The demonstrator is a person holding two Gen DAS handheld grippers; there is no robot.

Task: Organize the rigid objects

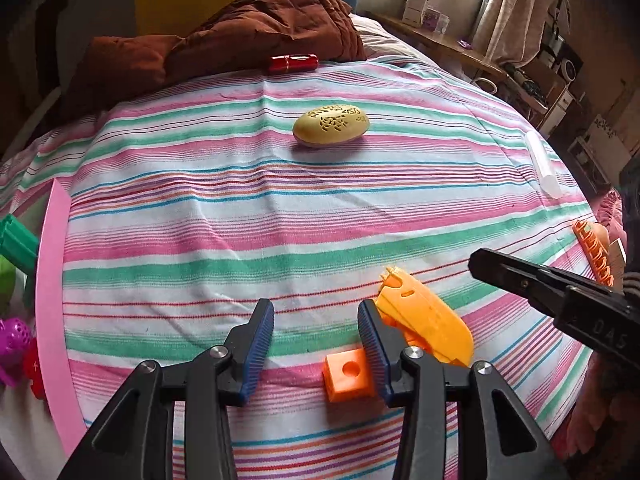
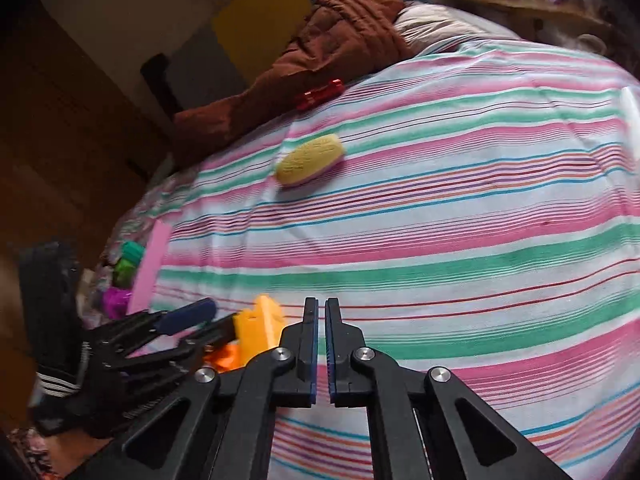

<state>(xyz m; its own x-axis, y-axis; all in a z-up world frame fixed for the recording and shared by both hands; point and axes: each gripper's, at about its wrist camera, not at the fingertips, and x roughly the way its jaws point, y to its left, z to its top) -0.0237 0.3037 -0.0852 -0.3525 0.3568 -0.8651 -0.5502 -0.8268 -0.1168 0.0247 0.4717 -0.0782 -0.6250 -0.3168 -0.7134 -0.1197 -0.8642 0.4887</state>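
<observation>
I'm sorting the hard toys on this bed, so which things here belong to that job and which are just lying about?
Job: orange cube, yellow-orange plastic piece, yellow oval case, red tube, pink bin.
Lying about: brown quilt, striped sheet, curtain.

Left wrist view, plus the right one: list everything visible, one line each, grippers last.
Bedsheet: one, striped pink, green and white, under everything.
Blanket: one, brown, far end.
Red tube: one, by the blanket.
Oval case: one, yellow, mid sheet.
White tube: one, right edge.
Cube: one, orange, holed, near.
Orange shell: one, beside the cube.
Comb piece: one, orange, far right.
Pink tray: one, left edge, holding green, purple and red toys.
Left gripper: jaws open, empty.
Right gripper: jaws shut, empty.
</observation>
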